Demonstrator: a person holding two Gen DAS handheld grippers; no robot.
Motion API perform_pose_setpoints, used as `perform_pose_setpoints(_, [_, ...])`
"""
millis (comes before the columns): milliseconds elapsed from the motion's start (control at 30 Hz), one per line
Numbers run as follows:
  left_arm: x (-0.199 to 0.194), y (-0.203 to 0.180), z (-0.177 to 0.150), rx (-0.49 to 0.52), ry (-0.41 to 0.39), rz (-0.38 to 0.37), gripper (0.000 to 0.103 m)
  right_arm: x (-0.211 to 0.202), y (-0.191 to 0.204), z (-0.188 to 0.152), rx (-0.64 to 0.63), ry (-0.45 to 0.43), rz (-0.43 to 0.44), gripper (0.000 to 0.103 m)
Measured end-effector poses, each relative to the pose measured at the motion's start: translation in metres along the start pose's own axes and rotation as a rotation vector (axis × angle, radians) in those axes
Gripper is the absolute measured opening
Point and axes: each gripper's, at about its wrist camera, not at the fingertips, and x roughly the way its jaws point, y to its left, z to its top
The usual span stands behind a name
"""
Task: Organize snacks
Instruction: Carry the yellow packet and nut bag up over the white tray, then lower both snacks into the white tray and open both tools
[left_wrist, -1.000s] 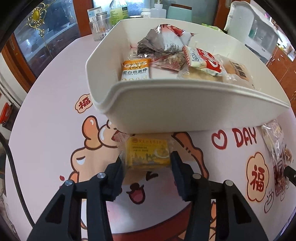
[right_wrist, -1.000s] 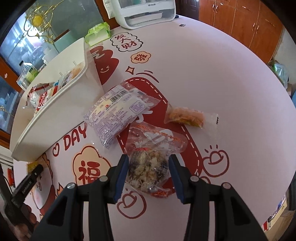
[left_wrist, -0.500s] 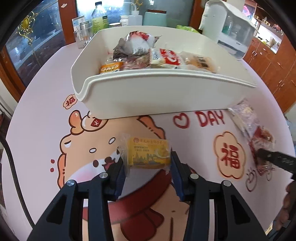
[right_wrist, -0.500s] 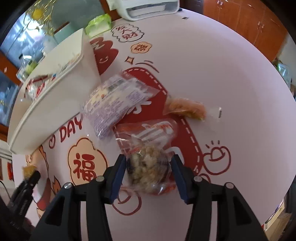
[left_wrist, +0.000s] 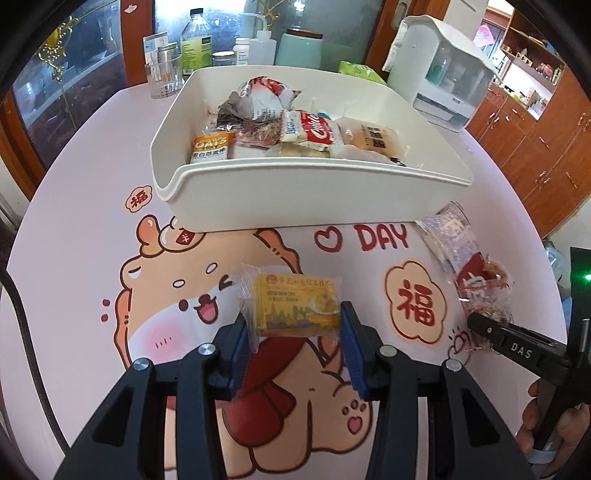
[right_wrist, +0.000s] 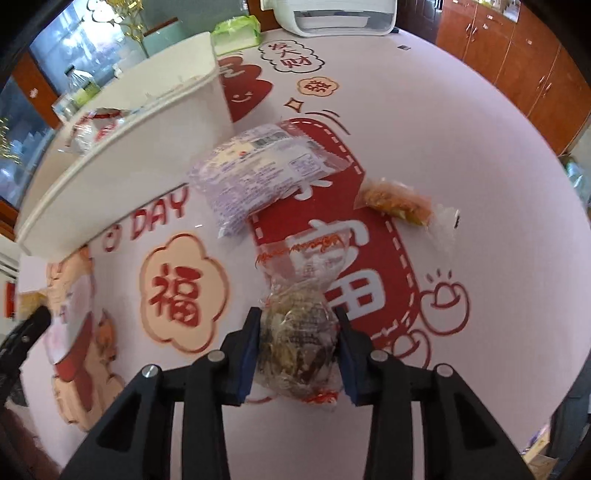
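We clamp the yellow snack packet (left_wrist: 297, 306) between the left gripper (left_wrist: 293, 345) jaws, ahead of them the white bin (left_wrist: 314, 206) awaiting it, while our right gripper (right_wrist: 297, 350) jaws are closing around the clear nut-cluster bag (right_wrist: 297, 332) to lift it next.

Surface (left_wrist: 85, 192): round, pale pink, printed with a cartoon animal, red "DAY" lettering and red-on-cream characters. Resting on it: white bin (left_wrist: 295, 206) toward my far side; purple-white packet (right_wrist: 258, 177) just beside the bin's corner; orange snack in a clear wrapper (right_wrist: 399, 201) apart from it, to the right. At the far edge: bottles and jars (left_wrist: 192, 48), a green packet (right_wrist: 236, 31), and a white appliance (left_wrist: 439, 70).
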Motion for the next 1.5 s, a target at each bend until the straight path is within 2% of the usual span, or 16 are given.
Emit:
perform_pose_setpoints(167, [-0.016, -0.012, 0.002, 0.03, 0.012, -0.021, 0.043, -0.032, 0.001, -0.004, 0.003, -0.041, 0.139, 0.038])
perform_pose_setpoints(300, [-0.038, -0.022, 0.016, 0.063, -0.011, -0.044, 0.043, -0.061, 0.011, 0.007, -0.028, -0.085, 0.195, 0.038])
perform_pose_setpoints(467, [-0.069, -0.032, 0.051, 0.109, -0.071, -0.04, 0.043, -0.096, 0.031, 0.031, -0.075, -0.164, 0.247, 0.038])
perform_pose_setpoints(667, [-0.101, -0.034, 0.112, 0.15, -0.167, 0.004, 0.043, -0.139, 0.068, 0.073, -0.147, -0.268, 0.284, 0.038])
perform_pose_setpoints(833, [-0.12, -0.031, 0.162, 0.164, -0.232, 0.063, 0.043, -0.168, 0.102, 0.116, -0.165, -0.37, 0.286, 0.038])
perform_pose_setpoints(1000, [-0.118, -0.027, 0.2, 0.178, -0.249, 0.112, 0.044, -0.185, 0.128, 0.149, -0.158, -0.447, 0.275, 0.038])
perform_pose_setpoints(1133, [-0.105, -0.024, 0.215, 0.191, -0.238, 0.146, 0.044, -0.178, 0.145, 0.171, -0.154, -0.443, 0.254, 0.038])
perform_pose_setpoints(1300, [-0.074, -0.015, 0.224, 0.194, -0.187, 0.193, 0.046, -0.145, 0.162, 0.184, -0.183, -0.379, 0.2, 0.039])
perform_pose_setpoints(1333, [-0.067, -0.014, 0.224, 0.197, -0.177, 0.198, 0.047, -0.14, 0.166, 0.185, -0.193, -0.368, 0.189, 0.039])
perform_pose_setpoints(1400, [-0.056, -0.012, 0.223, 0.203, -0.15, 0.22, 0.069, -0.128, 0.171, 0.185, -0.213, -0.35, 0.151, 0.039])
perform_pose_setpoints(1433, [-0.051, -0.011, 0.222, 0.208, -0.143, 0.229, 0.084, -0.125, 0.173, 0.185, -0.225, -0.34, 0.143, 0.04])
perform_pose_setpoints(1467, [-0.049, -0.01, 0.22, 0.208, -0.144, 0.244, 0.089, -0.122, 0.175, 0.184, -0.238, -0.332, 0.144, 0.041])
perform_pose_setpoints(1500, [-0.046, -0.008, 0.218, 0.208, -0.145, 0.256, 0.089, -0.121, 0.176, 0.182, -0.251, -0.326, 0.148, 0.045])
